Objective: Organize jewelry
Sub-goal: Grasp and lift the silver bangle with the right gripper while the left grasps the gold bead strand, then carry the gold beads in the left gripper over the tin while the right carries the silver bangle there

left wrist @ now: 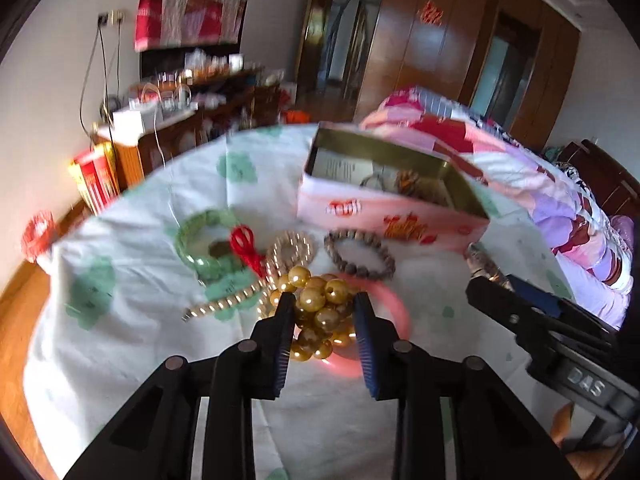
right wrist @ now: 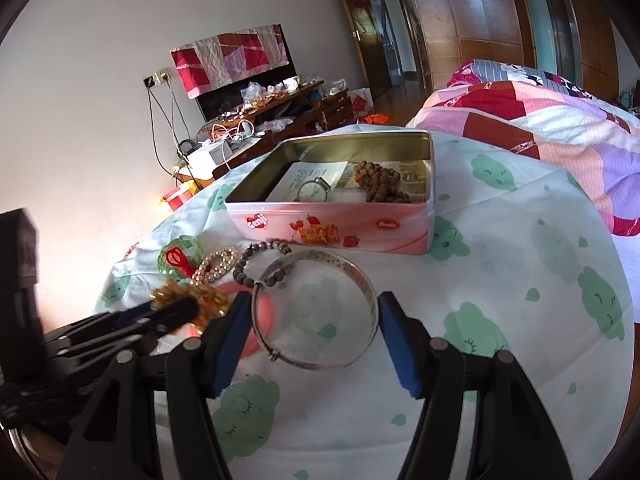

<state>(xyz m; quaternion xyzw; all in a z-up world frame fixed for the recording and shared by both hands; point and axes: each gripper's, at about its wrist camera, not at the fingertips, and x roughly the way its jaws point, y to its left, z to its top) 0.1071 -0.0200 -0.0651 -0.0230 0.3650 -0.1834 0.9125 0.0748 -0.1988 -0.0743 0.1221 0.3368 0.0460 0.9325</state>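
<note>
My left gripper (left wrist: pixel 324 300) is shut on a heap of golden bead bracelet (left wrist: pixel 320 312), which lies partly over a pink bangle (left wrist: pixel 396 304) on the cloth. My right gripper (right wrist: pixel 314 300) is shut on a silver bangle (right wrist: pixel 320 257) that spans its pads, just in front of the pink tin box (right wrist: pixel 332 232). The tin stands open and holds a watch (right wrist: pixel 314 190), brown beads (right wrist: pixel 380 184) and a paper. A green bracelet (left wrist: pixel 200 240), a pearl bracelet (left wrist: pixel 290 248) and a brown bead bracelet (left wrist: pixel 360 256) lie beyond the left gripper.
The round table carries a white cloth with green prints (right wrist: pixel 520 280). A bed with a patchwork quilt (right wrist: pixel 540 120) lies close on the right. A cluttered wooden sideboard (left wrist: pixel 200 112) stands against the far wall, and a red and yellow box (left wrist: pixel 94 180) sits by the table's left edge.
</note>
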